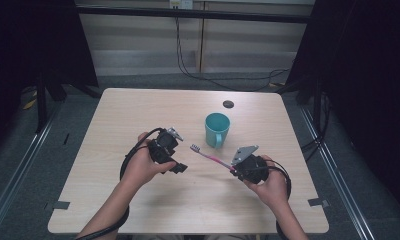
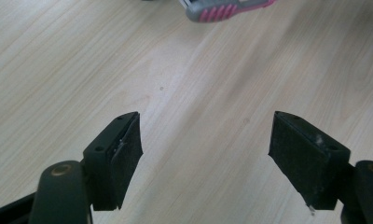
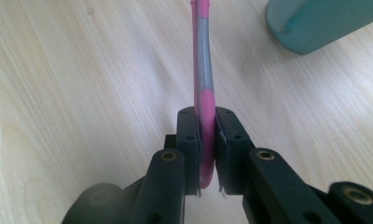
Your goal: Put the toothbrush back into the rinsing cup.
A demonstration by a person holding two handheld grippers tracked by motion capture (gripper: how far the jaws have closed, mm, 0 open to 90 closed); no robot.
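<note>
Claw first: your right claw [image 3: 207, 154] is clamped on the butt end of the pink-and-grey plastic toothbrush [image 3: 202, 74], with only the last bit of handle between the pads. That short bite is the weak point. The long handle sticks out toward ten o'clock in the high view, bristle head [image 1: 195, 148] hanging free above the pale wooden desk [image 1: 138, 107], so any quick turn of your wrist could make the brush pivot or slide out of the pads.

Your left claw [image 2: 205, 154] stands wide open with nothing between its pads, hovering over bare desk; the ribbed pink grip of the brush passes at its twelve o'clock. If you bring that claw in to help, it could knock the handle sideways and twist it in the right claw's grip.

Outward from the brush, the teal plastic cup with a handle [image 1: 217, 129] stands upright just beyond, at about one o'clock from the right claw. It looks light; if the head strikes the rim instead of clearing it, I'd expect the cup to tip or skid.
</note>
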